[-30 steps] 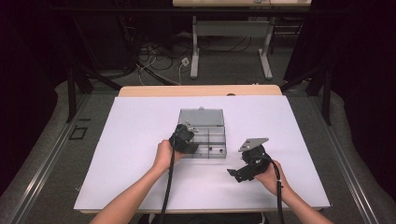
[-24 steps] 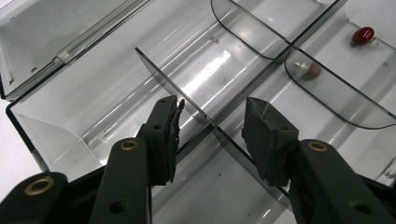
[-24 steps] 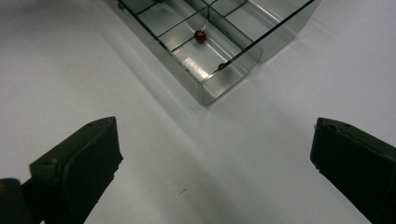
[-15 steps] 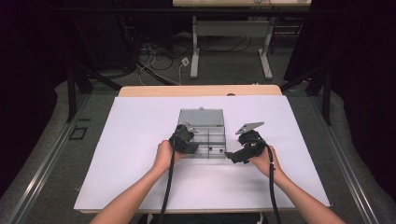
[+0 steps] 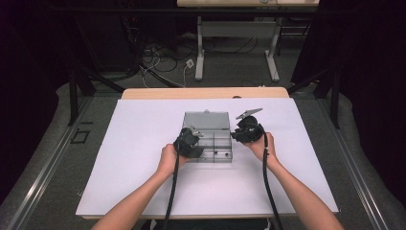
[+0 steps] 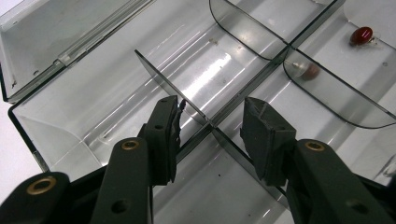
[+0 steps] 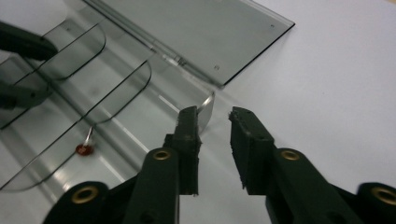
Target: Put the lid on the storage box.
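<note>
White surface [image 5: 143, 158], clear compartment box [image 5: 207, 120] open. My left jaws straddle a divider [image 6: 187, 105]; right jaws, just closing, bracket the box's corner [image 7: 208, 105]. Square up before squeezing.

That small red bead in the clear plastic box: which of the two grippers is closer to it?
Probably the right gripper: it sits at the box's right wall, with the red bead in the nearest compartment. The left gripper straddles a divider on the box's left side, compartments away.

Clear smoky plastic compartment box [image 5: 213, 139], lid open flat behind — mid-table, small red bead [image 6: 362, 34] in one compartment
</note>
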The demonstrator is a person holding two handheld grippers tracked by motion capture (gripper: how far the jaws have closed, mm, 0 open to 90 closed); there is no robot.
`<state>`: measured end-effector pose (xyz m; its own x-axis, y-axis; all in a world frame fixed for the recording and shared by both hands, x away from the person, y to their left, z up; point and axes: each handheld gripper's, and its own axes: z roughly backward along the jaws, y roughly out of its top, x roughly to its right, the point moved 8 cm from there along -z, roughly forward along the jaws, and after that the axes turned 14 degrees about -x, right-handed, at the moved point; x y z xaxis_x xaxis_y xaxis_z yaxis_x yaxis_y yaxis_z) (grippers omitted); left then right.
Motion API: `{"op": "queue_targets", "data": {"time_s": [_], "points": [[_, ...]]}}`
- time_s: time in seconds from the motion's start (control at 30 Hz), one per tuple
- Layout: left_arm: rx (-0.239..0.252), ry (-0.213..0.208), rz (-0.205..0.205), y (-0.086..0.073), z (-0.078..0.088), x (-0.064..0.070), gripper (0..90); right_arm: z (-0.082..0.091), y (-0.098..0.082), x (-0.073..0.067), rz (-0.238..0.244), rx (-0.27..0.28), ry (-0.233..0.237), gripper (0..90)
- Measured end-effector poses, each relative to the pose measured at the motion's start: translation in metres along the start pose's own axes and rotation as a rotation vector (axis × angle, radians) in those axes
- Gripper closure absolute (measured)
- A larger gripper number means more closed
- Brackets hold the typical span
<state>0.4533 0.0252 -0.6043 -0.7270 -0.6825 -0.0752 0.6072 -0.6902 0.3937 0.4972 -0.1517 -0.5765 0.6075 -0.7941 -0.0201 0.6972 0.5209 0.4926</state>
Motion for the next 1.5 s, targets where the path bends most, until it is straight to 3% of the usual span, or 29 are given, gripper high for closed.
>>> {"op": "queue_targets", "data": {"time_s": [0.23, 0.57, 0.67, 0.7, 0.87, 1.0, 1.17, 1.23, 1.33, 1.5], "points": [[0.001, -0.002, -0.001, 0.000, 0.000, 0.000, 56.6, -0.017, 0.010, 0.009, -0.033, -0.062, 0.003, 89.5], [0.001, -0.020, -0.003, 0.000, 0.000, 0.001, 56.2, -0.036, 0.018, 0.020, -0.068, -0.091, -0.006, 90.0], [0.001, -0.021, -0.003, 0.000, 0.000, 0.000, 56.2, -0.042, 0.021, 0.023, -0.070, -0.085, -0.005, 90.0], [0.005, -0.017, -0.001, 0.000, 0.000, 0.000, 56.1, -0.045, 0.023, 0.024, -0.070, -0.058, 0.005, 90.0], [0.001, -0.021, -0.004, 0.000, 0.000, 0.000, 56.1, -0.049, 0.024, 0.026, -0.096, -0.090, -0.008, 90.0], [0.006, -0.019, -0.002, 0.001, 0.000, 0.000, 56.1, -0.055, 0.026, 0.027, -0.102, -0.064, 0.005, 90.0], [0.006, -0.019, -0.002, 0.000, 0.000, 0.000, 56.2, -0.055, 0.026, 0.028, -0.121, -0.071, 0.000, 90.0], [0.007, -0.019, -0.002, 0.000, 0.000, 0.001, 56.2, -0.056, 0.029, 0.028, -0.128, -0.040, 0.002, 90.0], [0.007, -0.019, -0.002, 0.000, 0.000, 0.000, 56.2, -0.053, 0.028, 0.030, -0.120, -0.067, -0.017, 90.0], [0.008, -0.018, -0.002, 0.001, 0.000, 0.000, 56.1, -0.044, 0.033, 0.032, -0.108, -0.034, -0.030, 90.0]]}}
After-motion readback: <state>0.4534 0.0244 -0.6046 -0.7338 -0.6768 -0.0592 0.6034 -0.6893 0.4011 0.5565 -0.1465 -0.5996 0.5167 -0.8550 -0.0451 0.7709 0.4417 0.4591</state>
